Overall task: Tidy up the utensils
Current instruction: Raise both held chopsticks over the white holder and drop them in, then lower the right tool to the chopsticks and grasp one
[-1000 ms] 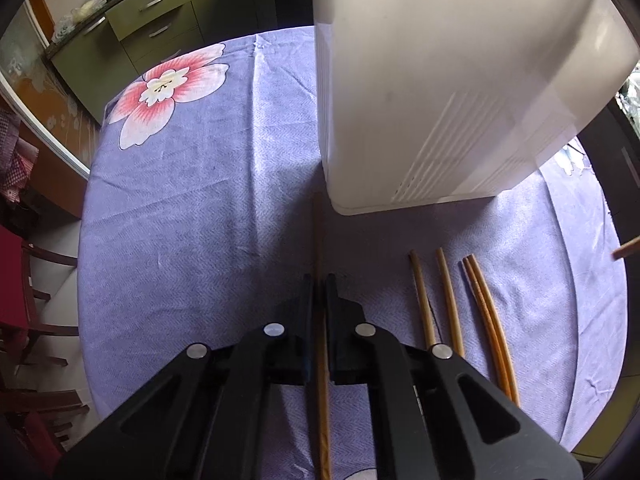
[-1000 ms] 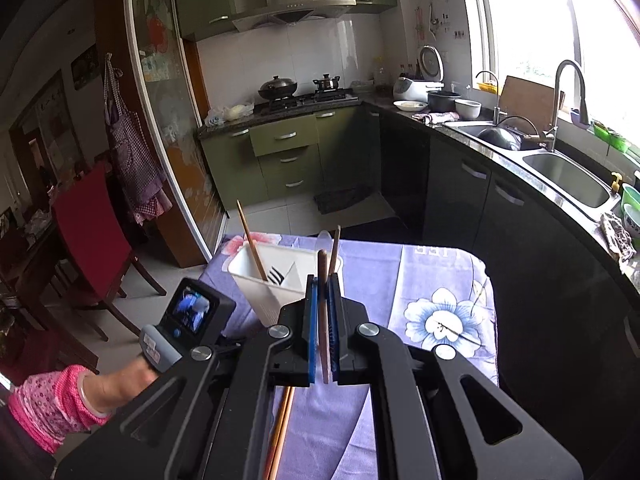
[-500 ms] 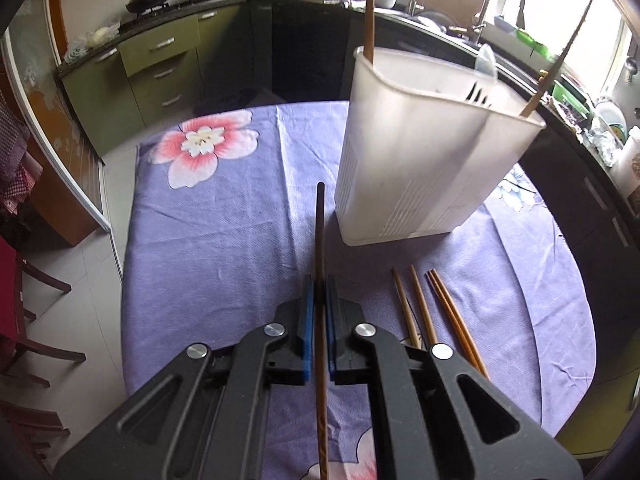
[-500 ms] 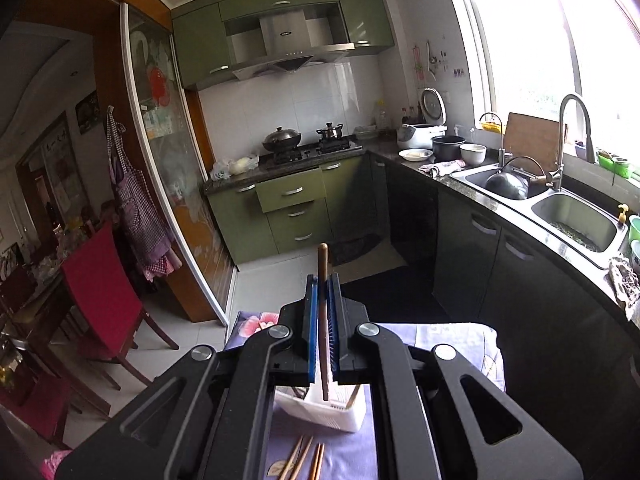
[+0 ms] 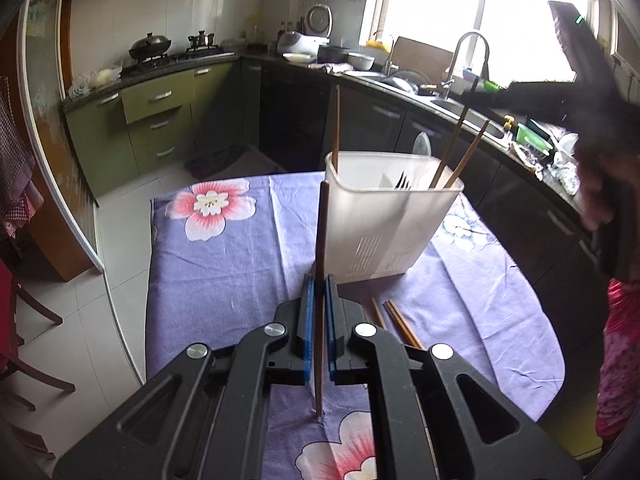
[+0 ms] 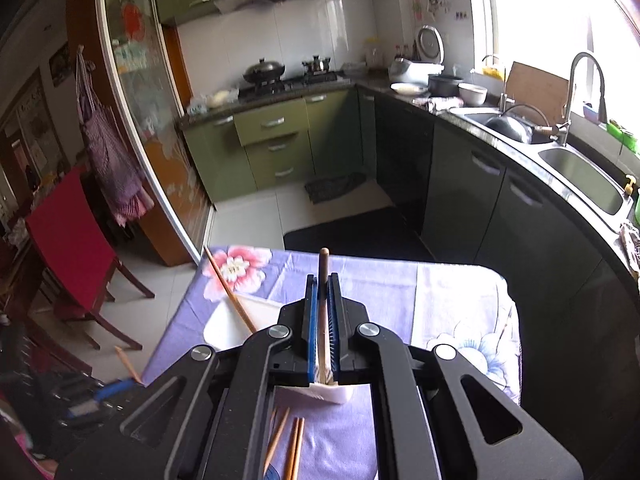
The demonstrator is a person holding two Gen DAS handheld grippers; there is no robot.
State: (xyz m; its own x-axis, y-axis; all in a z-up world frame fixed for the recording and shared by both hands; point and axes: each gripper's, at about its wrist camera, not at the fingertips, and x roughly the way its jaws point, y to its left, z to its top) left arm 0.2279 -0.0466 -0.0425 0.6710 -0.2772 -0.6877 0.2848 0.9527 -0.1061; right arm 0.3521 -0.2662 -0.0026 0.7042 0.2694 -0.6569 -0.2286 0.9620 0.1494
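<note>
My left gripper (image 5: pixel 319 280) is shut on a dark brown chopstick (image 5: pixel 321 240), held upright with its lower tip touching the purple floral tablecloth (image 5: pixel 224 272). Just beyond stands the white utensil holder (image 5: pixel 384 224) with several chopsticks, a fork and a spoon in it. Loose chopsticks (image 5: pixel 394 320) lie on the cloth right of the gripper. My right gripper (image 6: pixel 323 280) is shut on a brown chopstick (image 6: pixel 323 276), held upright above the holder (image 6: pixel 256 316). More loose chopsticks (image 6: pixel 290 444) lie below it.
The table edge (image 5: pixel 149 280) drops to a tiled floor on the left. Red chairs (image 6: pixel 72 252) stand at the left. A kitchen counter with sink (image 6: pixel 580 176) runs along the right. The person's arm (image 5: pixel 618 360) is at the far right.
My left gripper has lifted and tilted up with its chopstick, so the holder looks farther away. My right gripper has moved over the holder, still gripping its chopstick.
</note>
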